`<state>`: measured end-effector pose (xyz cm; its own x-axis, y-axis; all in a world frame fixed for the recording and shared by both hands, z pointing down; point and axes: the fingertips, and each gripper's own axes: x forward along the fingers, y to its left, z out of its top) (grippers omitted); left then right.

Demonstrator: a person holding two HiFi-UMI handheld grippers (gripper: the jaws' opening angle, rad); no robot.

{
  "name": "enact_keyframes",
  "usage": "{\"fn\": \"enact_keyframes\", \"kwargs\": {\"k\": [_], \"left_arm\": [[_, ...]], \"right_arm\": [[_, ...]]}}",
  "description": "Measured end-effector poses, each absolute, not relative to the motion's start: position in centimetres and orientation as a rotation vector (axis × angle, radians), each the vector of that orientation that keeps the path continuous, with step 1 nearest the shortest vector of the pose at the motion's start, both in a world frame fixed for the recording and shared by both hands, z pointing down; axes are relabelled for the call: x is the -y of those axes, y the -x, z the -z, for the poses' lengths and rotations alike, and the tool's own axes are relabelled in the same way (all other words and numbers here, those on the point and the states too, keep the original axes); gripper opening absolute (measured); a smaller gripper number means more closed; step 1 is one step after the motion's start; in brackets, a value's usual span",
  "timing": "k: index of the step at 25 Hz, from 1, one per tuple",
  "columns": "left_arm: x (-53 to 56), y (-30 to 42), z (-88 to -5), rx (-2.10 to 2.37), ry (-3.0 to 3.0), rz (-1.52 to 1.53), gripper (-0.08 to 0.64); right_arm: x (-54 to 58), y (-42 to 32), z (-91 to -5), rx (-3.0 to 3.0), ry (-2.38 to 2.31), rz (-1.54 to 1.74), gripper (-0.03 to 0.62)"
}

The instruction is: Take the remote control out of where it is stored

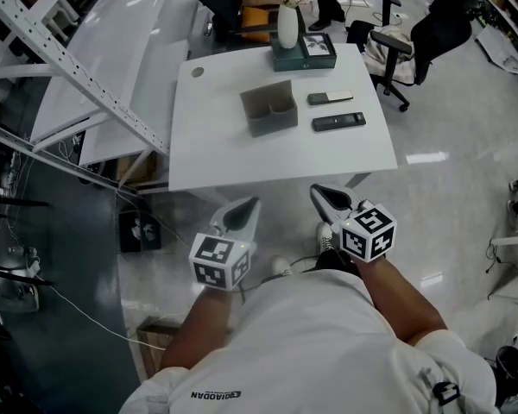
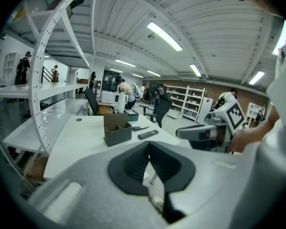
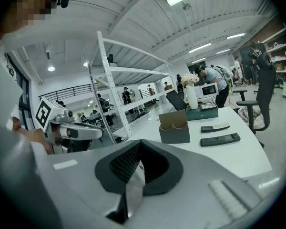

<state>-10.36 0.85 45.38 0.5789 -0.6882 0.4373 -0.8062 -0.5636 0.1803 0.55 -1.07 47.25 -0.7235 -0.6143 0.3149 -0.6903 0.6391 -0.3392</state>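
Head view: black remote sits on the surface, 3 o'clock of the holder, so I'd call it done; left gripper, right gripper both clenched, empty.

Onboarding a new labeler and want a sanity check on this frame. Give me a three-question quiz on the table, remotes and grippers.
1. Count: how many remotes lie on the table?
2. Choice: in the head view, the remotes lie A) inside the holder, B) to its right, on the tabletop, C) on the floor.
3. True or false: the left gripper holds a remote.

Key
1. Two: the black remote and the pale-topped remote.
2. B.
3. False. Its jaws are shut with nothing between them, short of the table.
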Motion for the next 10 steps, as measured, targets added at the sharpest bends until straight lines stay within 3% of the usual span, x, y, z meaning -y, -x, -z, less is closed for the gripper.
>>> {"fn": "enact_keyframes", "kwargs": {"k": [10], "left_arm": [[-1.11, 10.26, -45.48, 1.212, -2.450, -0.453, 0.003]], "right_arm": [[0.84, -0.72, -47.17, 2.686, -1.082, -0.654, 0.005]]}}
